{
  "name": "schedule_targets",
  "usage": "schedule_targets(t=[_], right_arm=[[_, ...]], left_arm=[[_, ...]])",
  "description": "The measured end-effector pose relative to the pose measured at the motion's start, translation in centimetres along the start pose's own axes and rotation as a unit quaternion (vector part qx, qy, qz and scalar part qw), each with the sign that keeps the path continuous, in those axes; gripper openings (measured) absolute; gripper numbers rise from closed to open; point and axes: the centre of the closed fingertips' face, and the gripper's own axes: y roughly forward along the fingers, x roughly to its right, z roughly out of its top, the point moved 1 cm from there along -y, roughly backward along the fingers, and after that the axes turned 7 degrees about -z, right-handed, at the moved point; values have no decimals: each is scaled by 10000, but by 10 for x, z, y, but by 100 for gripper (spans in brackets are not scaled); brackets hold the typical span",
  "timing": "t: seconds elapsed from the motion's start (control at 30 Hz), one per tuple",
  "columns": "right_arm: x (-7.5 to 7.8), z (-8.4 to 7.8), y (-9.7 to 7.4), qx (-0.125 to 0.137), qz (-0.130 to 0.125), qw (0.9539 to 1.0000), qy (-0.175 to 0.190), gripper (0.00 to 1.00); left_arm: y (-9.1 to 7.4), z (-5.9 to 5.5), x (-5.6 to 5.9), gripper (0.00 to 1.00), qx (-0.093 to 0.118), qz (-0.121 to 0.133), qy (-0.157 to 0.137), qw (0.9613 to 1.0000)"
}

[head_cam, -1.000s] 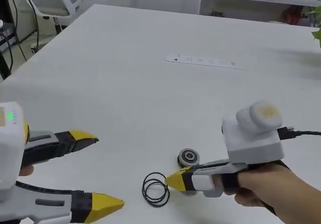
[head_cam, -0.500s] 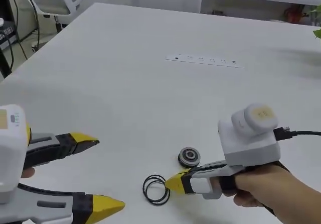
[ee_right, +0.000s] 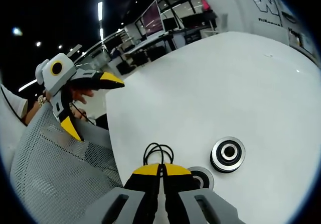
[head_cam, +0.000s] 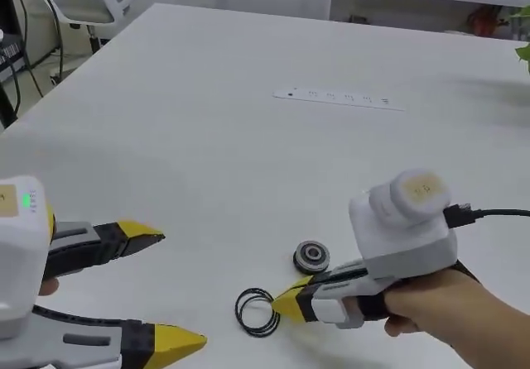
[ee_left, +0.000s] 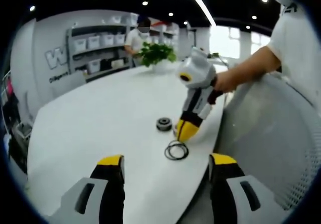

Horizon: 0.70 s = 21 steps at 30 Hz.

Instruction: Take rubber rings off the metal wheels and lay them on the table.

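Observation:
Black rubber rings [head_cam: 257, 312] lie overlapped on the white table [head_cam: 248, 137], also seen as rings [ee_right: 158, 152] and rings [ee_left: 176, 150]. My right gripper [head_cam: 276, 303] is shut with its yellow tips on the near edge of that pile, pinching a ring as far as I can see; it appears as right gripper [ee_right: 160, 170] and right gripper [ee_left: 185, 130]. One metal wheel [head_cam: 311, 257] lies just behind the tips, shown as wheel [ee_right: 228, 153] and wheel [ee_left: 163, 124]. A second wheel [ee_right: 201, 177] sits half under the right jaw. My left gripper [head_cam: 161, 286] stands open at the lower left, shown as left gripper [ee_left: 165, 163].
A white power strip [head_cam: 338, 99] lies farther back on the table. A mesh chair back [ee_left: 261, 133] stands by the table's edge. Shelves and a plant [ee_left: 155, 53] are at the far end, with a person standing there.
My right gripper has edged slightly left and forward, staying shut at the rings. The left gripper and the wheel have not moved.

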Motion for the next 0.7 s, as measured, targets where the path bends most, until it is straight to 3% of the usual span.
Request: schedule_targets(t=[0.2,0.53,0.7], right_arm=[[1,0,0,-22,-12,10000,-17,0],[-3,-3,1,-197,-120,9965,-805,1],[-1,-3,1,-187,-222,9945,-1006,0]], left_arm=[[-1,0,-2,69,7,27,-7,10000],[0,0,-1,69,-1,19,7,10000],[0,1,-2,68,-4,45,27,10000]])
